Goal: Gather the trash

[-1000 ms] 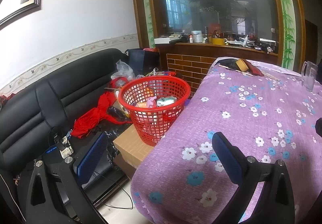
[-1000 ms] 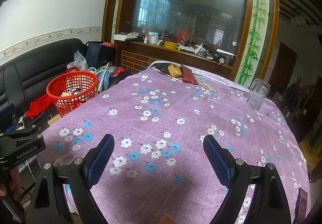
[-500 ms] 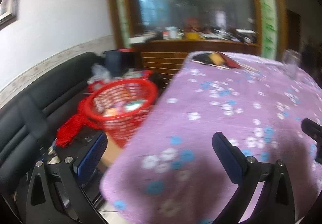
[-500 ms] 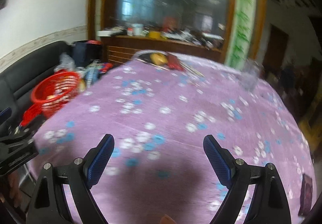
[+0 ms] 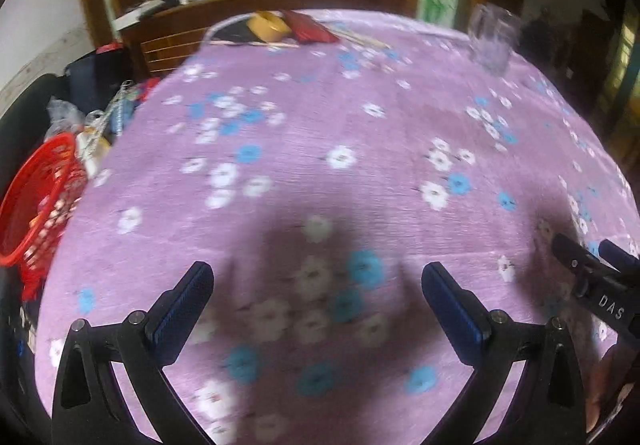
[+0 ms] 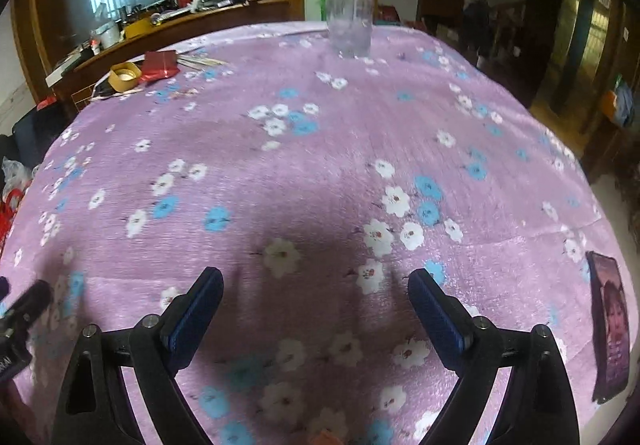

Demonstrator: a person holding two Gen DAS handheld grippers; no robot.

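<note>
- Overhead, the left gripper (image 5: 316, 281) hangs above the near part of a table (image 5: 360, 133) under a purple flowered cloth, jaws spread wide and empty.
- The right gripper (image 6: 316, 285) hovers beside it over the same cloth, likewise wide apart and holding nothing; both throw shadows on the fabric below.
- A red basket (image 5: 36, 201), the likely trash bin, sits off the table's left edge, low enough for a drop from the rim.
- Candidates for collection lie together at the far edge: a tape roll (image 6: 125, 76), a red packet (image 6: 162, 65) and thin sticks (image 6: 200, 61).
- A clear cup (image 6: 351, 19) stands apart at the far side; whether it is trash cannot be told.
- A phone (image 6: 610, 325) lies flat at the right edge.
- Judging by the spread jaws, both tools appear readied for a reach across.
</note>
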